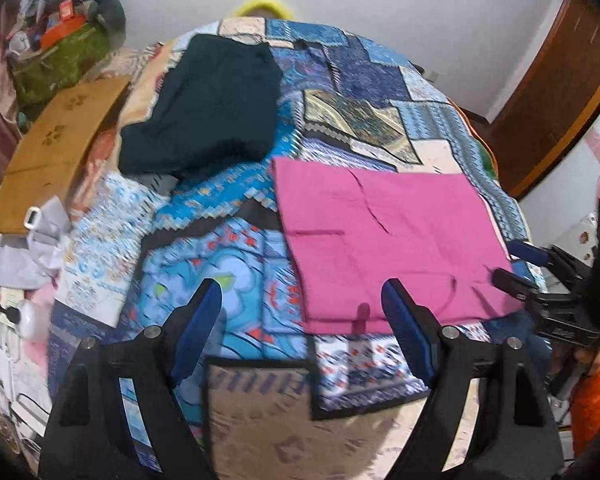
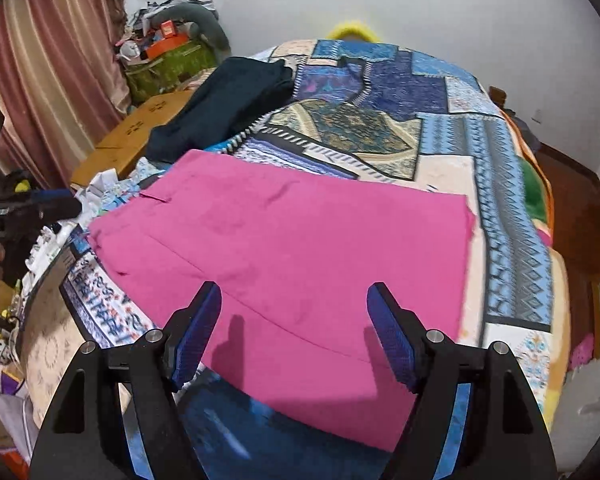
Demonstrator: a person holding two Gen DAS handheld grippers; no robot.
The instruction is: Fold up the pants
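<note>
So, left view first
left gripper (image 1: 302,300): jaws wide apart, nothing in them, hanging over the quilt (image 1: 228,248) just left of the pants' near edge
pants (image 1: 384,240): pink, lying flat on the right half of the bed as a rough rectangle, looks like they're already folded at least once
right gripper (image 1: 516,264): pokes in from the far right, tips at the pants' right edge; can't tell from here if it's pinching cloth
dark garment (image 1: 208,108): folded, far left, well apart from the pants
green bag (image 1: 60,68): far left off the bed, stuffed with boxes and odd bits, can't make out more

Right view
right gripper (image 2: 294,304): jaws apart, empty, hovering over the pants' near edge
pants (image 2: 284,240): flat, seam running across
step: I'd guess between folds
next move: probably both grippers need to drop onto the near corners and clamp before lifting the edge over
box (image 2: 140,128): cardboard, closed, left of bed
</note>
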